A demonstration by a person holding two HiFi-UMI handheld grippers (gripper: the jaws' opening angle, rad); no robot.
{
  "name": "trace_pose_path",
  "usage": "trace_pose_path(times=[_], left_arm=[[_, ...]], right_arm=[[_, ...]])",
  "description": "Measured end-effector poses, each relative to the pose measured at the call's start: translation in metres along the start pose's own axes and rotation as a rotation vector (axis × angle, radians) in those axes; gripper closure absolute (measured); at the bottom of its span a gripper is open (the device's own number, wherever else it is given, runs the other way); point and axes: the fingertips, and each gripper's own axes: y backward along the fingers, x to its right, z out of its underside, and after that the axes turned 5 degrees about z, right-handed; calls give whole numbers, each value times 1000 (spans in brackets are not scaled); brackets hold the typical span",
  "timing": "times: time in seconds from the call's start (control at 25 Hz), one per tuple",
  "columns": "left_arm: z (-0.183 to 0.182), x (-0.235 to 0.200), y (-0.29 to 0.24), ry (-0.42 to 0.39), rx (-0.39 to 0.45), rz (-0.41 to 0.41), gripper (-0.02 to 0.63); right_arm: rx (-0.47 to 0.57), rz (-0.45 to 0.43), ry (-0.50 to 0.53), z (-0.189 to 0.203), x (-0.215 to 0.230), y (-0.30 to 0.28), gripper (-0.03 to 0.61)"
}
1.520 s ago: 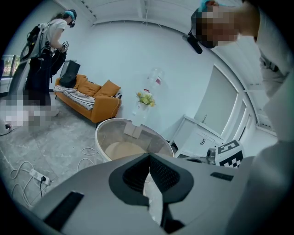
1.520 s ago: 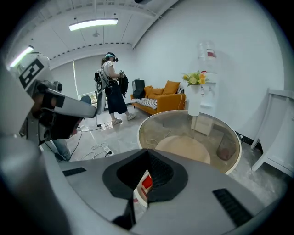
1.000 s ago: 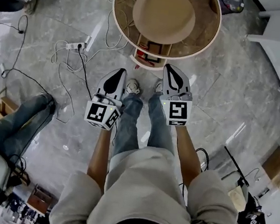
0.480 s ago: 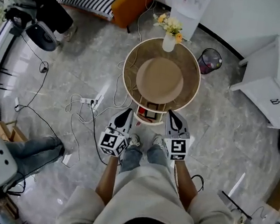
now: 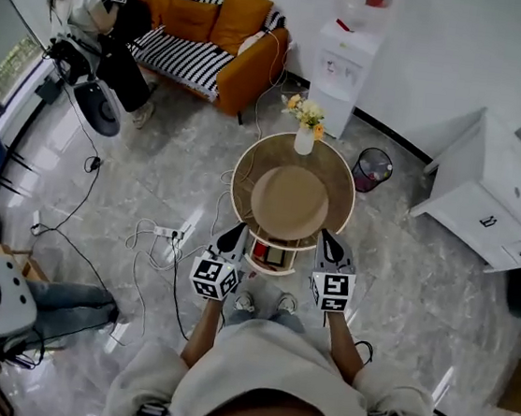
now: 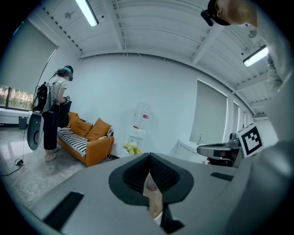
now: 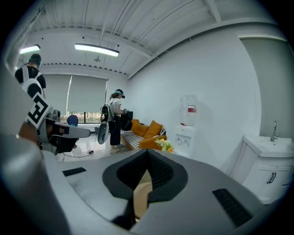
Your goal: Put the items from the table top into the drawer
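Holding my left hand-held gripper [image 5: 235, 233] and right hand-held gripper [image 5: 330, 240] at the near edge of the round table [image 5: 250, 161].
Both pairs of jaws are closed together, gripping nothing.

Floor [image 5: 421, 279] is grey veined stone, polished and glossy, with light reflections; round table [image 5: 290, 201] is tan wood, smooth and matt; sofa [image 5: 251, 74] is orange cloth with a striped woven cover. Cabinet [image 5: 481, 215] is white and smooth; left gripper [image 6: 148, 160] and right gripper [image 7: 147, 153] have matt grey plastic shells with black ribbed jaw linings.
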Motion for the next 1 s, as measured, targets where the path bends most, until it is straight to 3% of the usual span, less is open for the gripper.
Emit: trace_pose_path(times=[0.48, 1.0], left_arm=[[-56, 9, 25, -79, 64, 27, 598], [-76, -5, 45, -95, 94, 11, 598]], right_arm=[[75, 82, -15, -39, 16, 41, 554], [81, 136, -25, -47, 21, 49, 554]])
